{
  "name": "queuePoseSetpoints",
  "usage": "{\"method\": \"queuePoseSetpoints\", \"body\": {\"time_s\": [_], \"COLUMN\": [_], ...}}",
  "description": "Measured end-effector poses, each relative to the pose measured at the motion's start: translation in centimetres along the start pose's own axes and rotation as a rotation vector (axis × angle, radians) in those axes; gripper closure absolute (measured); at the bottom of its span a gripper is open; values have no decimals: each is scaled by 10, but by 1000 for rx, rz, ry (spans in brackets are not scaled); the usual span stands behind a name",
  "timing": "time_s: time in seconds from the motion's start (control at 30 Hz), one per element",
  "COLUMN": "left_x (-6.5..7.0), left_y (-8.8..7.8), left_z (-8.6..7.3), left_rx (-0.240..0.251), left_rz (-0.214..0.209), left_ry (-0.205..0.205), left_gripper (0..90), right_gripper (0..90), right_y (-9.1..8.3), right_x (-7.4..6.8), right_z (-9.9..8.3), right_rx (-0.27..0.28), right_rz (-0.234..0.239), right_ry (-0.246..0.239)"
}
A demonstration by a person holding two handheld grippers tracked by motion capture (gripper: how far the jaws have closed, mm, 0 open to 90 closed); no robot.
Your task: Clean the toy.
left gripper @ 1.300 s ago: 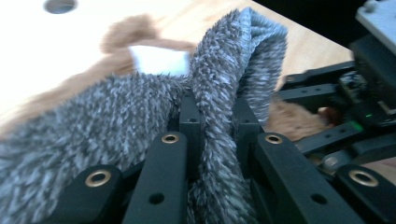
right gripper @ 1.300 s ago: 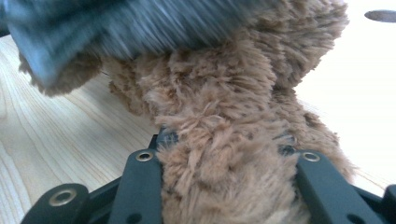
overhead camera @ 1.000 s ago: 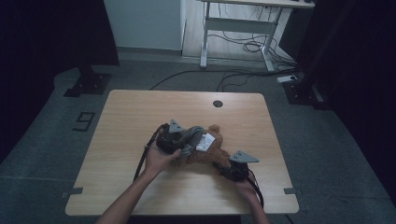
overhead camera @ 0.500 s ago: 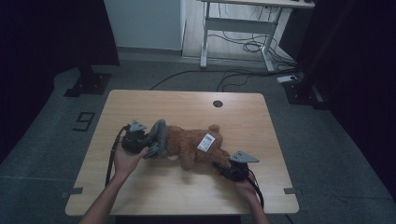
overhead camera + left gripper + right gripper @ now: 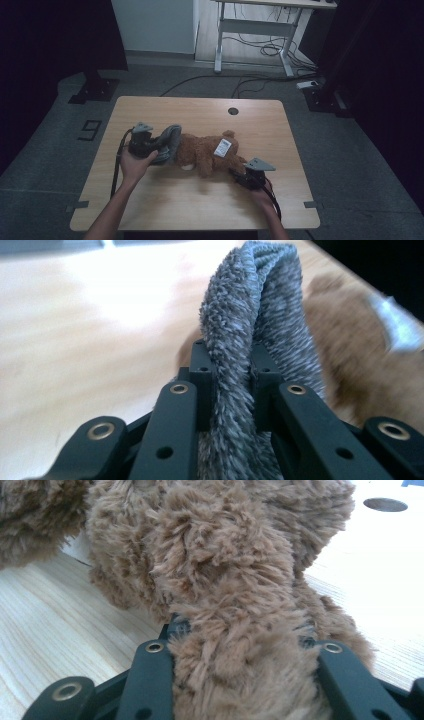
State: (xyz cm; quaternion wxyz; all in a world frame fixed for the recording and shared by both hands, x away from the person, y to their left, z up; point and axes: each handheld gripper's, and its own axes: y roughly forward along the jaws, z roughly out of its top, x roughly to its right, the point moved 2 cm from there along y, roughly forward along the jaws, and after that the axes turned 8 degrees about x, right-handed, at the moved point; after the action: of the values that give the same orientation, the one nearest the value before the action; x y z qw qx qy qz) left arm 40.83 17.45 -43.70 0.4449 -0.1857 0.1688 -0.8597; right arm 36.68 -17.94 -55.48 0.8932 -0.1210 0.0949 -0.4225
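A brown plush bear [image 5: 202,152] lies stretched across the middle of the wooden table [image 5: 165,112], a white tag [image 5: 222,147] on its body. A grey fuzzy garment [image 5: 169,141] sits over its left end. My left gripper [image 5: 154,147] is shut on that grey fabric [image 5: 235,375], which stands pinched as a fold between the black jaws. My right gripper [image 5: 238,175] is shut on a brown furry limb [image 5: 235,645] of the bear at its right end, the fur bulging between the jaws. The bear's head is hidden under the grey cloth.
A round cable hole [image 5: 233,111] lies in the table's far side. Bare wood stretches in front of the bear and to the far right. Beyond the table stand a white desk frame [image 5: 255,30] and floor cables [image 5: 260,50].
My left hand has pulled leftward with the grey fabric, drawing it off toward the bear's left end. The bear now lies stretched out. The right gripper has held still on its limb.
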Motion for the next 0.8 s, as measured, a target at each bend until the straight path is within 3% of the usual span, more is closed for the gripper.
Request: {"method": "queuePoseSetpoints", "body": {"time_s": [0.1,0.2,0.27,0.37,0.63,0.8], "left_x": [19,33,41,45,42,47], "left_y": [22,48,67,89,72,55], "left_z": [25,37,37,22,1,-14], "left_rx": [-12,-53,-96,-189,-142,-103], "left_rz": [-18,-26,-26,-37,-58,-72], "left_ry": [52,82,106,132,107,116], "left_gripper": [771,771,772,771,774,775], "right_gripper": [616,614,614,613,598,502], "right_y": [-1,-2,-3,-5,-5,-11], "right_x": [0,1,1,2,1,1], "right_z": [0,-1,-2,-2,-2,-1], "right_rx": [-3,-5,-4,-4,-12,-34], "right_rz": [8,14,18,21,19,52], "right_ry": [-4,5,8,13,9,35]}}
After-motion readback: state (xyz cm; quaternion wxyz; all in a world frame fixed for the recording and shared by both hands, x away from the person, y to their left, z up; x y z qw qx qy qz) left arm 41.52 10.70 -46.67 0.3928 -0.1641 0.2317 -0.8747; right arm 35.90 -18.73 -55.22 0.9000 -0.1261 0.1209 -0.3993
